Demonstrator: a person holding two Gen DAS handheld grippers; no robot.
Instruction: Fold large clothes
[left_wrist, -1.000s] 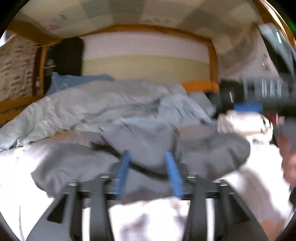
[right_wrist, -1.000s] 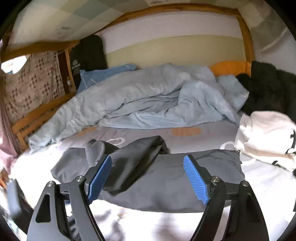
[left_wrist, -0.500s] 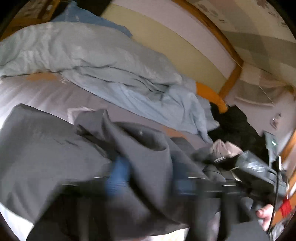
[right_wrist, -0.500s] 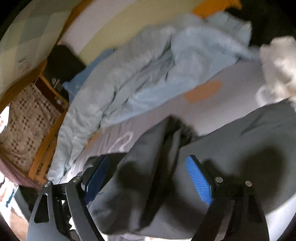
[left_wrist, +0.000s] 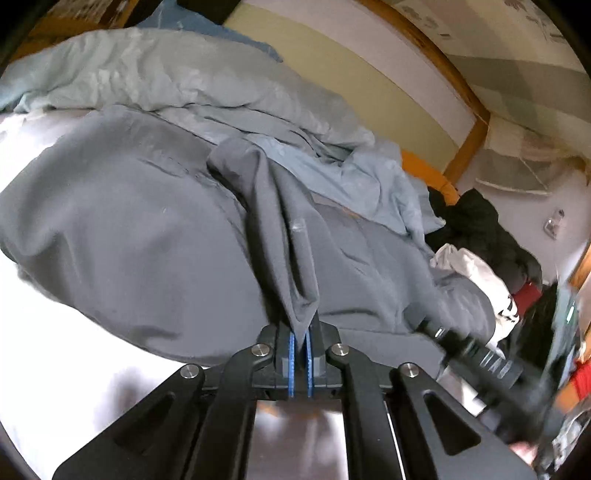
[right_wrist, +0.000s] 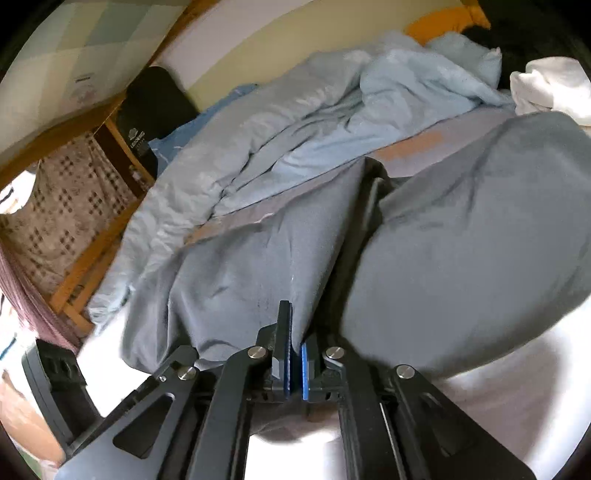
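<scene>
A large grey garment (left_wrist: 129, 229) lies crumpled on the bed's white sheet (left_wrist: 74, 369). In the left wrist view my left gripper (left_wrist: 300, 332) is shut on a raised fold of it, and the cloth rises in a ridge from between the blue pads (left_wrist: 291, 354). In the right wrist view the same grey garment (right_wrist: 461, 240) fills the middle. My right gripper (right_wrist: 295, 343) is closing tight on another fold near the garment's near edge, with its pads pressing on the cloth. The garment sags between the two grips.
A rumpled light blue duvet (right_wrist: 295, 129) lies behind the garment. A white garment (left_wrist: 476, 273) and black clothes (left_wrist: 480, 221) are piled on one side. The wooden bed frame (right_wrist: 92, 251) and a patterned cloth stand on the other. The right tool's black body (left_wrist: 480, 362) crosses the left view.
Both grippers dropped to the grey garment, rolled and went from open to shut on folds of it. The garment now fills both views much closer.
</scene>
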